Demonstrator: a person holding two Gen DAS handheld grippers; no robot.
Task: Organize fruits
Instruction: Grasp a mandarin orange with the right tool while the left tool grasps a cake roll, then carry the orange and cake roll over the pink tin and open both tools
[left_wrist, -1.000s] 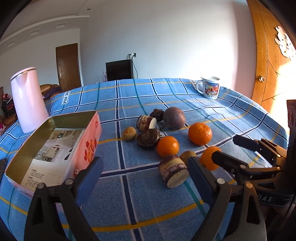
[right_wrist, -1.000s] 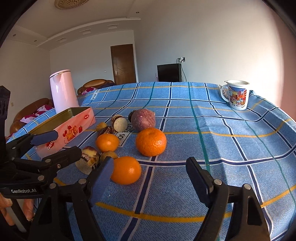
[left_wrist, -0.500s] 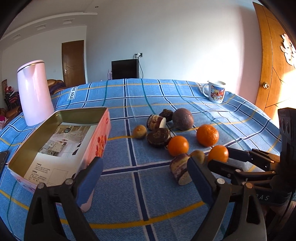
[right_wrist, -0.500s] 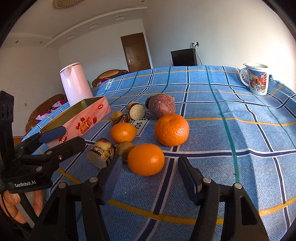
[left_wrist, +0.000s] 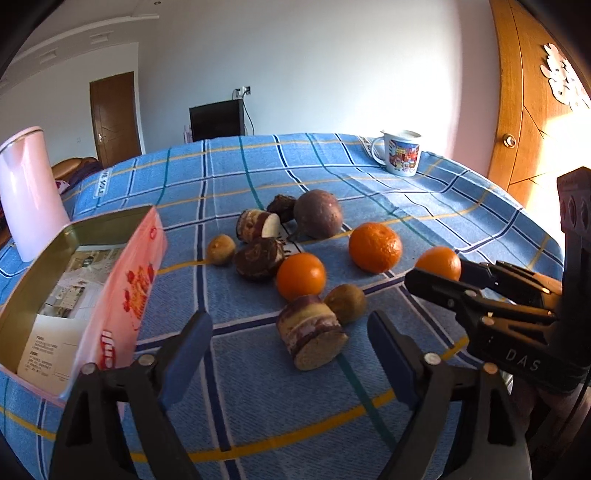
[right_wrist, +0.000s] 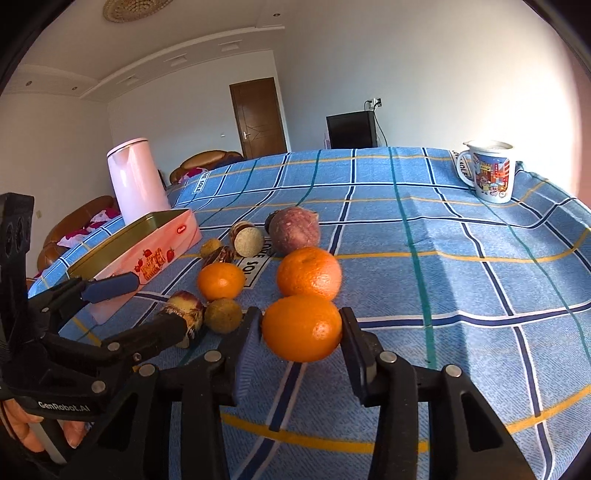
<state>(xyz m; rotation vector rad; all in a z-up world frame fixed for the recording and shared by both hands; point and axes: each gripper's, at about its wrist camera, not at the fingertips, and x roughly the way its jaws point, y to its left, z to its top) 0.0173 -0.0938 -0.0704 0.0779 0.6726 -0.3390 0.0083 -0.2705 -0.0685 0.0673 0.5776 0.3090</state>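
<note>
I see the blue checked tablecloth (right_wrist: 461, 266) carrying the open pink tin (left_wrist: 92, 280) at its left side, with the fruit scattered just right of it. My left gripper (left_wrist: 288, 339) is closing, its fingers apart, with nothing between them, short of the cut taro piece (left_wrist: 312, 336). My right gripper (right_wrist: 301, 328) is closing, both pads against 1 orange (right_wrist: 301, 326).

Table (right_wrist: 461, 258), blue plaid cloth; on it I count three oranges (right_wrist: 309, 272), taro pieces (left_wrist: 312, 336), pink tin (left_wrist: 122, 280), mug (right_wrist: 489, 171), kettle (right_wrist: 135, 181).
</note>
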